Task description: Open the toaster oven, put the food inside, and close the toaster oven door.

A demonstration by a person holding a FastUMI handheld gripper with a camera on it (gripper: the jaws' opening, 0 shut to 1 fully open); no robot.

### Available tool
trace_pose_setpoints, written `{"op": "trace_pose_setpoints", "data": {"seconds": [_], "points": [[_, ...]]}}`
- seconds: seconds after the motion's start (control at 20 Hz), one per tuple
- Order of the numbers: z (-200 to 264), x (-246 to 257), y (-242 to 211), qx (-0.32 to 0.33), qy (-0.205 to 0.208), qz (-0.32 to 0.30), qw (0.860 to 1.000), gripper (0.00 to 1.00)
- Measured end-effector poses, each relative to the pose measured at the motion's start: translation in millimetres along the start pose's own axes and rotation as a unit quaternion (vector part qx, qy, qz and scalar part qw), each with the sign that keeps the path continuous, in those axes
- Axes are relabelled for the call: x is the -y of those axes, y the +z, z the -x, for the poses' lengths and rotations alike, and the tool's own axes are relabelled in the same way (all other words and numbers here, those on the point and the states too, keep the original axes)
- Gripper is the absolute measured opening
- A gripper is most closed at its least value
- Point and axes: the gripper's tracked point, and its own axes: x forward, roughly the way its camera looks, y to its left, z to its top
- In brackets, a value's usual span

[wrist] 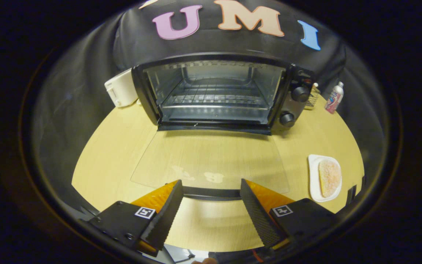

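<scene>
The toaster oven (218, 93) stands at the far side of the wooden bench (104, 154), against the black cloth wall. It has a black body and its door (211, 161) is swung fully down, lying flat toward the gripper (211, 200). The door is clear glass, so the bench grain shows straight through it and its outline is faint; its dark handle bar (211, 192) runs across just ahead of the fingertips, between the 2 fingers. Inside the lit cavity a wire rack (211, 96) sits at mid height. 2 round black knobs (294, 106) are stacked on the right-hand panel.

The food, a pale crumbed slice (330, 177), lies on a white plate (314, 176) on the bench, to the right of the open door and beyond the right finger.

The gripper's fingers are spread apart and hold nothing.

A cream appliance (120, 91) is partly hidden behind the oven's left side. On the other side a wire basket (312, 99) is mostly hidden behind the oven, and a small bottle (333, 97) stands beside it; its label is too small to make out.
</scene>
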Motion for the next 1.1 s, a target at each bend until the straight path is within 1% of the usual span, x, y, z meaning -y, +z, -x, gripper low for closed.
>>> {"op": "trace_pose_setpoints", "data": {"seconds": [0.05,0.25,0.45,0.55,0.7,0.8,0.95,1.1], "points": [[4.4,11.2,5.7,0.008,-0.008,-0.004,1.0,0.99],[11.8,91.4,28.0,0.021,-0.084,-0.008,0.996,0.99],[6.3,174.0,18.2,-0.006,-0.149,-0.026,0.988,1.0],[5.3,201.5,8.9,-0.021,-0.17,-0.042,0.984,0.99],[-4.5,244.3,-7.3,-0.042,-0.193,-0.063,0.978,0.99],[-15.5,263.6,-17.6,-0.057,-0.199,-0.076,0.975,1.0],[-29.3,273.1,-31.9,-0.085,-0.193,-0.087,0.973,1.0],[-38.7,286.2,-40.7,-0.107,-0.201,-0.085,0.97,1.0]]}}
